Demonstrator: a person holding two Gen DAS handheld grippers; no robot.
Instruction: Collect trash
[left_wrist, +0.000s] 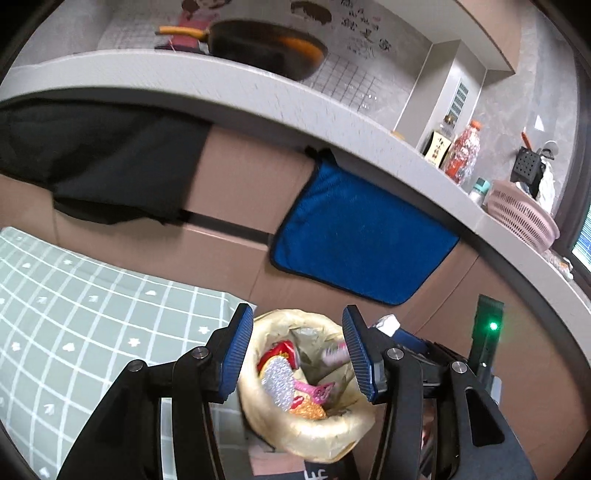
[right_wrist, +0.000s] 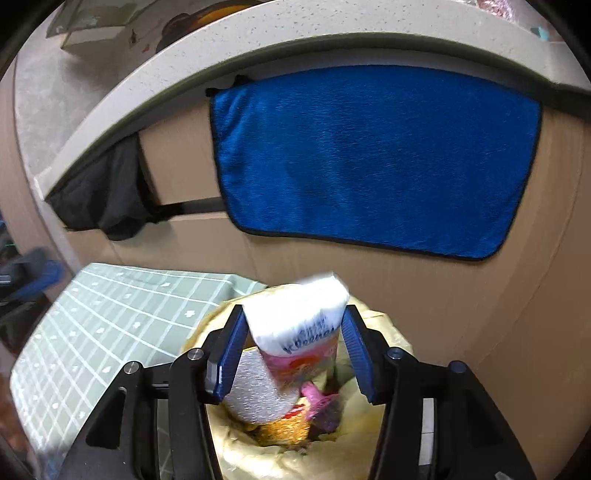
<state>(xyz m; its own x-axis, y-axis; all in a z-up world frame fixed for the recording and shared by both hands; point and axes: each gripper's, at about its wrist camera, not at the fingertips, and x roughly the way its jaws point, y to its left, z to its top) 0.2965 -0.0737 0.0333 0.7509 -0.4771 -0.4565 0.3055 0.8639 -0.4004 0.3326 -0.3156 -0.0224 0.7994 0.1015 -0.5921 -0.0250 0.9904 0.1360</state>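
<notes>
A bin lined with a cream plastic bag (left_wrist: 314, 439) stands below both grippers, beside the cabinet front. Inside lie a silver foil disc (left_wrist: 279, 382), a red wrapper (left_wrist: 280, 354) and a pink wrapper (left_wrist: 317, 391). My left gripper (left_wrist: 298, 314) hangs over the bin's mouth, open, with nothing between its blue pads. My right gripper (right_wrist: 295, 312) is also over the bin (right_wrist: 369, 435). A white and pink tissue pack (right_wrist: 299, 328) sits tilted and blurred between its wide jaws, and the pads do not seem to press it. The left gripper (right_wrist: 29, 277) shows as a blur at the far left.
A blue towel (left_wrist: 362, 240) and a black cloth (left_wrist: 103, 162) hang from the grey counter edge (left_wrist: 221, 85). A dark pan (left_wrist: 266, 48), bottles (left_wrist: 461, 151) and a pink basket (left_wrist: 521, 218) stand on the counter. A green checked tablecloth (left_wrist: 92, 321) lies left of the bin.
</notes>
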